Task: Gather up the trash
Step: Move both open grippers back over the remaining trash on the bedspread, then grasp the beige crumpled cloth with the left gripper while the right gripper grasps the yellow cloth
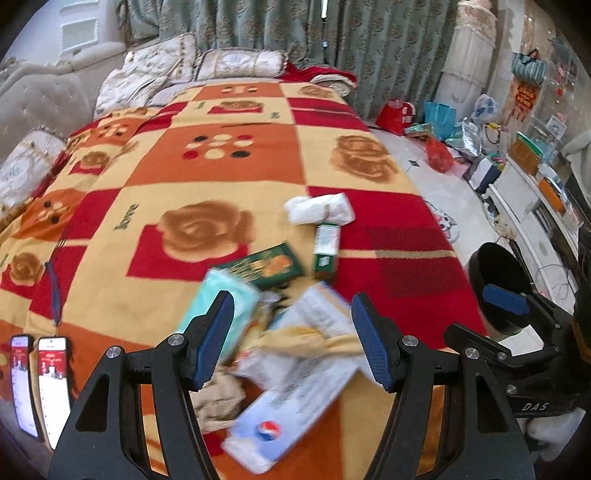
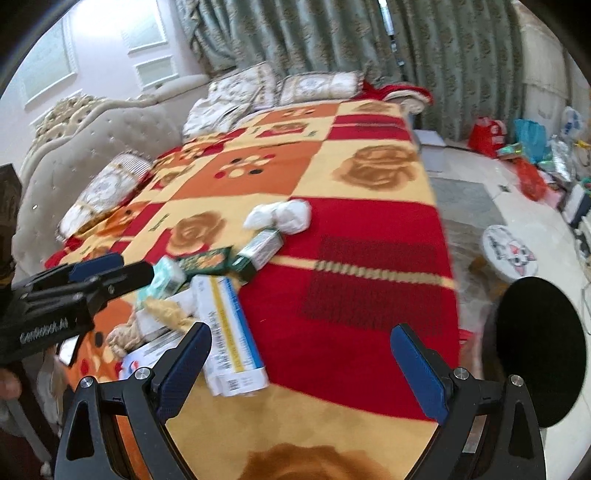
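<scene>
Blue rubber pads line both pairs of tongs, and both pairs stand apart with nothing gripped. The left gripper (image 1: 291, 339) hangs over a heap of trash at the near end of the bed, its jaws about half spread and the litter blurred beneath them, not pinched. The right gripper (image 2: 301, 373) has its jaws wide, with only bare blanket (image 2: 351, 258) between them; its left pad sits just beside a long white carton with a yellow and blue stripe (image 2: 229, 332).

The heap (the task's concern) lies close under the left gripper: a pale green tissue pack (image 1: 218, 306), a white sheet with a round red and blue logo (image 1: 269, 428), crumpled beige paper (image 1: 218, 398) and a yellowish scrap (image 1: 295, 338) lying among the white paper. Just beyond the heap lies a flat dark green box (image 1: 269, 264), beside it a small green and white box (image 1: 325, 247), and past that a white crumpled bag (image 1: 319, 208), all on the blanket of red, orange and cream squares with brown roses.

Two phones (image 1: 38, 384) lie side by side at the left edge of the left wrist view, screens lit. A round black bin (image 2: 539, 350) stands off the bed's right side, on the floor near a cat-faced mat (image 2: 509, 253). Cushions (image 1: 240, 62) and green curtains (image 1: 369, 33) close the far end; bags clutter the floor at the right.
</scene>
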`<state>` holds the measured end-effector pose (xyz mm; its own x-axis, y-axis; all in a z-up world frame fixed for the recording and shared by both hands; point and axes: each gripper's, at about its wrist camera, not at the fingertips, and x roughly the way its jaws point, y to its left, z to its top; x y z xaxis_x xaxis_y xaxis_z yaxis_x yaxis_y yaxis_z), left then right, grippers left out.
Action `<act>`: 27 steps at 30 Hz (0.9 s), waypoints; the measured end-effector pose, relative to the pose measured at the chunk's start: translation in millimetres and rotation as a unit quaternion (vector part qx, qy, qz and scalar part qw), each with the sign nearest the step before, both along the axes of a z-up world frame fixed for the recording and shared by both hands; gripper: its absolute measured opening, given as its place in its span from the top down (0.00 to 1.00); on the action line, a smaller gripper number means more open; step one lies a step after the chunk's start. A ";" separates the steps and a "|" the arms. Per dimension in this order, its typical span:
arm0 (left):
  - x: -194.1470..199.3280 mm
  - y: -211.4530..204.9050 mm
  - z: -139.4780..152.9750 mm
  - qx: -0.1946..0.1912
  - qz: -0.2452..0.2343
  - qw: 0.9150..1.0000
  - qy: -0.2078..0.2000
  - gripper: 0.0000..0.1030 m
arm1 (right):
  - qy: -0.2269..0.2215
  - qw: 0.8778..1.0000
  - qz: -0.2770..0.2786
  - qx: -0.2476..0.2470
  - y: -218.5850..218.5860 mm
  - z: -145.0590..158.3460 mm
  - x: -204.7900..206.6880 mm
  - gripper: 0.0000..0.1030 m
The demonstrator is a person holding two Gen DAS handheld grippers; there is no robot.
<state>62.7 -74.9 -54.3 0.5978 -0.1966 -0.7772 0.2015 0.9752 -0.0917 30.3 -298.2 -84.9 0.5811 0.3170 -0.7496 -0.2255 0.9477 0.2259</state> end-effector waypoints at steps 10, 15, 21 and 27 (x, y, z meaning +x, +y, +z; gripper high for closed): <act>-5.3 66.9 -22.6 0.002 0.030 0.999 0.039 0.37 | 0.025 0.996 0.080 0.017 48.7 -19.7 6.9 0.23; -7.8 82.6 -32.8 0.000 0.033 0.998 0.058 0.37 | 0.024 0.995 0.092 0.009 61.1 -21.2 12.2 0.23; -23.2 84.3 -41.1 -0.011 0.008 0.996 0.086 0.37 | 0.028 0.994 0.105 0.017 61.0 -21.2 12.0 0.23; -30.5 72.7 -58.6 -0.007 -0.021 0.993 0.113 0.38 | 0.020 0.989 0.144 0.019 81.4 -23.6 16.2 0.46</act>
<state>32.2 -2.2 -112.9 0.3998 -0.2297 -0.8873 0.2141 0.9647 -0.1533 46.4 -216.8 -108.5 0.4321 0.4940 -0.7545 -0.4749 0.8359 0.2753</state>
